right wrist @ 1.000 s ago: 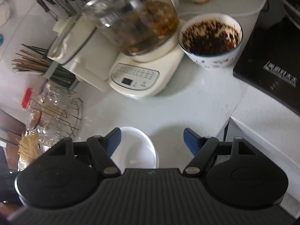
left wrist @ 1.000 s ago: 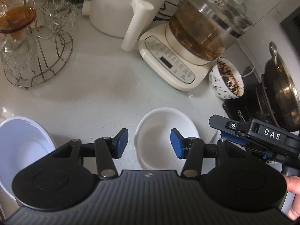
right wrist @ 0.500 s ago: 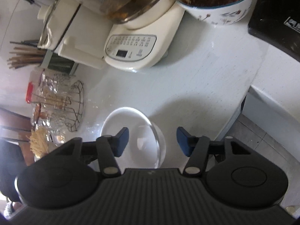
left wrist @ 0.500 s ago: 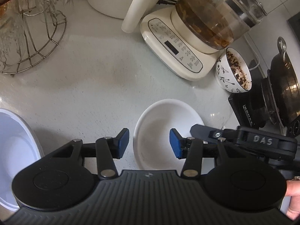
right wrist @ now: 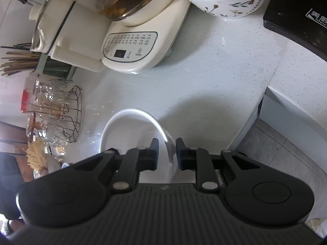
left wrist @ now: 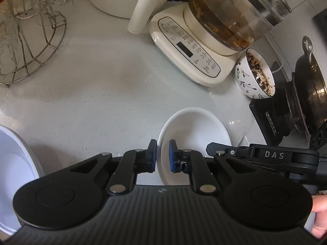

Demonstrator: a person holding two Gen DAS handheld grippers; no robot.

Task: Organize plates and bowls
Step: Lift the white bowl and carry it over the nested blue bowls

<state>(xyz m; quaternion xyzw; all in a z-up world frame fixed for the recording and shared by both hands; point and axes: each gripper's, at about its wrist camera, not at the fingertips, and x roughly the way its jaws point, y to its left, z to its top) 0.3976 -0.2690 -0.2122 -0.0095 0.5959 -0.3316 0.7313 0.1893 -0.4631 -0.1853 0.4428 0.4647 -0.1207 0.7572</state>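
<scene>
The left gripper was seen pressed onto the near-left rim of the white bowl, one blue pad outside the wall and the other pad inside, the rim pinched between them. The bowl was set on the pale counter, toward its front edge, upright and empty. On the opposite side of the same bowl the right gripper was found astride the right rim, its jaws closing with the wall already caught between the pads. A second, larger white vessel was glimpsed at the far left edge of the left view, cut off by the frame, well apart from the gripped bowl. Behind the bowl a cream kettle base with a glass pot of brown liquid was seen, and just beside it a patterned bowl holding dark residue. A black cooktop with a dark pan was seen to the right. A wire rack of glasses was placed at the far left of the counter. A fingertip was visible at the lower right edge.
</scene>
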